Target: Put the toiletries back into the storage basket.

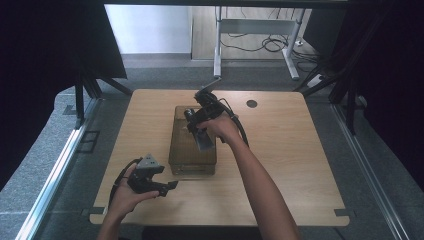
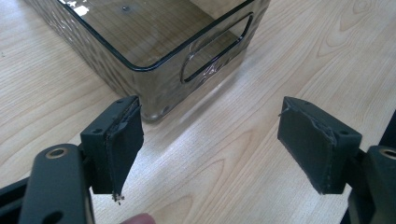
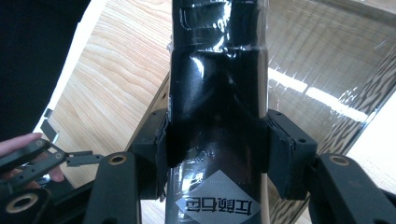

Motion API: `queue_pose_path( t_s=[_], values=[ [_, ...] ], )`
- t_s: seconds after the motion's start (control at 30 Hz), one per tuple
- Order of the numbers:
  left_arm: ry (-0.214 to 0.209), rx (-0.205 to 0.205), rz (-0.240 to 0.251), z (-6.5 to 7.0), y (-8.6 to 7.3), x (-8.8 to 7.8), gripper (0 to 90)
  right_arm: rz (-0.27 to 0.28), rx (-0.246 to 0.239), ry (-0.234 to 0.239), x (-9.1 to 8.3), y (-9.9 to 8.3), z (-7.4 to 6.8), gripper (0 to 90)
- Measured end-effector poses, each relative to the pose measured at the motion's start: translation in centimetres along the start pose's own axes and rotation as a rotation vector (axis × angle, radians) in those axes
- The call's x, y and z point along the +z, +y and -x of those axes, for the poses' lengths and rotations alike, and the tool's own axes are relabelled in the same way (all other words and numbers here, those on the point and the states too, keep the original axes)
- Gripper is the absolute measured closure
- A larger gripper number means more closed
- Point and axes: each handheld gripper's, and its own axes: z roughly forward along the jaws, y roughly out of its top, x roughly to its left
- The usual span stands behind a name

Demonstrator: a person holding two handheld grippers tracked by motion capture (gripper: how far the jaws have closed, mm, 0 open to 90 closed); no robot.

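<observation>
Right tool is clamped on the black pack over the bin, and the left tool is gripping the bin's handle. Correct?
Not quite. The left tool grips nothing: the left gripper view shows its jaws wide apart over bare table, short of the bin. The rest holds: the right tool is clamped on the black pack over the bin.

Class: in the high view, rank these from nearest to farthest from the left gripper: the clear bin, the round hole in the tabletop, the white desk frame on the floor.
From the left gripper:
1. Clear bin, just right of it.
2. Round hole, far right of the tabletop.
3. White desk frame, beyond the table.
</observation>
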Motion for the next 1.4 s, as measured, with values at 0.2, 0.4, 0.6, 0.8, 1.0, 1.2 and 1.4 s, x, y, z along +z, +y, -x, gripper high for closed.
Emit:
queue_pose_path(
  t_s=[0.2, 0.4, 0.6, 0.8, 1.0, 1.2, 1.4],
  values=[
    [-0.006, 0.005, -0.005, 0.1, 0.0, 0.2, 22.5, -0.006, 0.019, 0.003, 0.5, 0.2, 0.0, 46.5],
    [-0.011, 0.006, -0.005, 0.2, 0.1, 0.3, 22.5, -0.014, 0.023, -0.002, 0.8, 0.2, -0.1, 46.5],
    [-0.015, 0.008, -0.006, 0.3, 0.1, 0.4, 22.5, -0.015, 0.029, -0.002, 1.1, 0.4, -0.3, 46.5],
    [-0.017, 0.006, -0.005, 0.2, 0.1, 0.4, 22.5, -0.017, 0.04, -0.007, 1.5, 0.5, -0.3, 46.5],
    [-0.019, 0.007, -0.005, 0.2, 0.1, 0.4, 22.5, -0.017, 0.055, 0.008, 1.9, 0.7, -0.4, 46.5],
    [-0.019, 0.005, -0.001, 0.2, 0.1, 0.4, 22.5, -0.028, 0.062, 0.02, 2.9, 0.7, -0.6, 46.5],
    [-0.017, 0.003, -0.004, 0.2, 0.0, 0.5, 22.5, -0.034, 0.078, 0.034, 3.8, 0.8, -0.6, 46.4]
  ],
)
